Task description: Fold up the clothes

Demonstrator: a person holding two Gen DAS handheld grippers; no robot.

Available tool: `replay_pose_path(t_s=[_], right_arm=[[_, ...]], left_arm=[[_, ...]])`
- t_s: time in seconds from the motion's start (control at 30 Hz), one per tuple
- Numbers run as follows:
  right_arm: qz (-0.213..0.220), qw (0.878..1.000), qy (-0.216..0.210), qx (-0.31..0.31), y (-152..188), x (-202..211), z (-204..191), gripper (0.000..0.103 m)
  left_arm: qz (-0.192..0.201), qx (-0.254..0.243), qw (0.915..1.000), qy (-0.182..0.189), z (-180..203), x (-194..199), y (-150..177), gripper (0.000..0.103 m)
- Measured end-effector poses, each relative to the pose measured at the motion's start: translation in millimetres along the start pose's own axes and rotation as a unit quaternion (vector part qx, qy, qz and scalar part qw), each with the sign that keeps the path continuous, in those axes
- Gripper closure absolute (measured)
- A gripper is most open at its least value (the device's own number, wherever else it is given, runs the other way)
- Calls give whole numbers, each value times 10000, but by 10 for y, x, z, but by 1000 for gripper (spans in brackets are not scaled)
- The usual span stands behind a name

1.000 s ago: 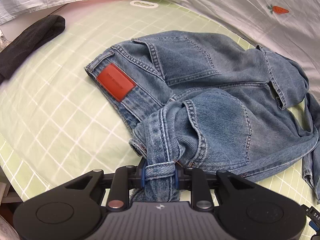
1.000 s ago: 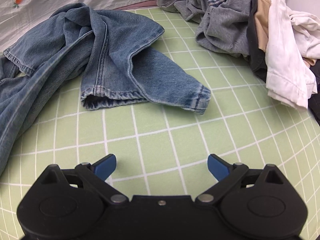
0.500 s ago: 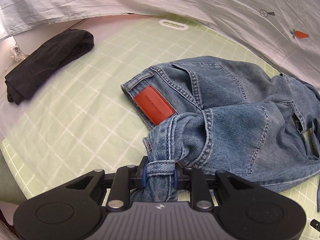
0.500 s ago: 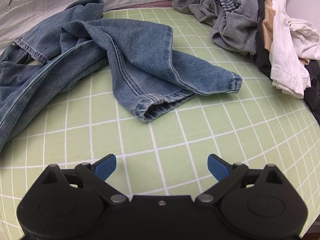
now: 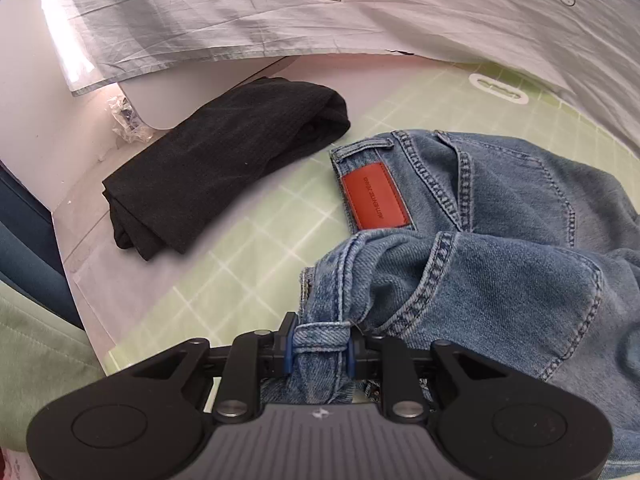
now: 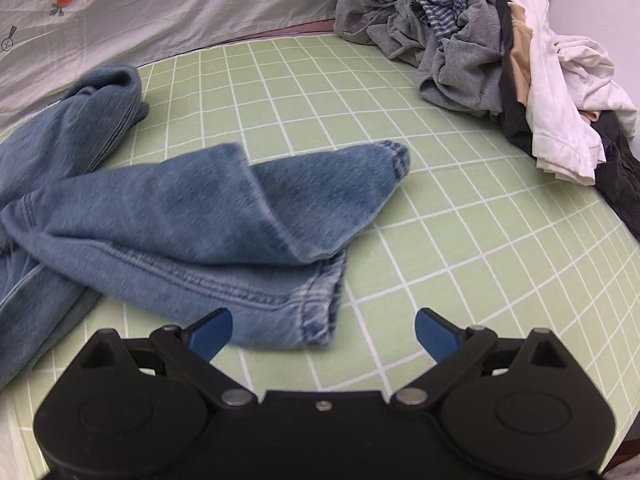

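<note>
Jeans (image 5: pixel 500 240) of faded blue denim lie crumpled on a pale green mat (image 5: pixel 248 240) with a white grid, seen first from the left wrist camera. A rust-red patch (image 5: pixel 375 196) on the waistband reads "AUTHENTIC JEANS" in small dark letters. The left gripper (image 5: pixel 320 350) has its blue-tipped fingers (image 5: pixel 286 350) drawn narrow and clamped on a bunched fold of the waistband at a belt loop, at the near edge of the mat. To the left of the jeans, apart from them, a folded black garment (image 5: pixel 224 168) rests partly on the mat and partly on the white surface (image 5: pixel 48 144) beside it. A bit of crumpled clear plastic (image 5: pixel 126 120) sits behind it. Along the back hangs a pale grey sheet (image 5: pixel 400 8) printed with small crossed circles and an arrow bearing letters, cut off at the top, that look like "OK HERE". From the right wrist camera, the jeans (image 6: pixel 192 216) show as two legs lying across the left half of the mat (image 6: pixel 460 220), the nearer hem just in front of the right gripper (image 6: pixel 323 332). Its fingers (image 6: pixel 210 330) stand wide apart and hold nothing, with the left one overlapping the denim. A heap of unfolded clothes (image 6: pixel 480 48) in grey, blue check, beige, white and black fills the far right corner. The sheet (image 6: pixel 160 8) behind carries an orange carrot print.
</note>
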State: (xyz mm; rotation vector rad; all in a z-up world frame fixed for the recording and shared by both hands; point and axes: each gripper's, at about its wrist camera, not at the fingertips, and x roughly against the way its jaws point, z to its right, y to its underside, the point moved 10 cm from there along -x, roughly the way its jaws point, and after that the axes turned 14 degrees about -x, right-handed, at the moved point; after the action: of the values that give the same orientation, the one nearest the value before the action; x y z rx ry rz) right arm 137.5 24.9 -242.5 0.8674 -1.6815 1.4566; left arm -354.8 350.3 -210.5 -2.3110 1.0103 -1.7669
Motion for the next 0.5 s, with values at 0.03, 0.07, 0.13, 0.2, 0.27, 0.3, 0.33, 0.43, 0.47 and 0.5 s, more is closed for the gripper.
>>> replay_pose_path(t_s=[0.03,0.07,0.13,0.2,0.27,0.3,0.33,0.43,0.47,0.5], right_arm=[[-15,10000,-22,-72,3,-5,-6,4],[-31,9999,-44,-144,7,-10,-12,4],[-164,9992,-89,-361,39,-39,-26,5],[-342,9977,-51,-583,88,-75,-28,9],[-470,9960,-21,-753,148,-85,-38,20],[-519,9954,-44,-806,177,-80,-54,22],[-544,9949,-86,-847,204,-69,-73,26],[-443,9955,-210,-815,223,-44,-122,36],[-407,9960,-247,-755,216,-41,-136,41],[-369,9965,-283,-694,207,-35,-146,45]], left_arm=[[-62,11,10000,-4,-28,-64,-15,78],[-119,0,9999,38,-28,-111,-22,78],[-187,-31,9998,72,-9,-179,-39,78],[-217,-105,9997,26,19,-231,-59,77],[-212,-244,9994,-104,62,-267,-68,75],[-190,-332,9991,-172,81,-271,-69,74],[-168,-415,9987,-238,99,-275,-70,74],[-109,-552,9977,-364,123,-285,-67,73],[-97,-578,9975,-386,127,-289,-72,73],[-90,-585,9975,-396,127,-286,-70,73]])
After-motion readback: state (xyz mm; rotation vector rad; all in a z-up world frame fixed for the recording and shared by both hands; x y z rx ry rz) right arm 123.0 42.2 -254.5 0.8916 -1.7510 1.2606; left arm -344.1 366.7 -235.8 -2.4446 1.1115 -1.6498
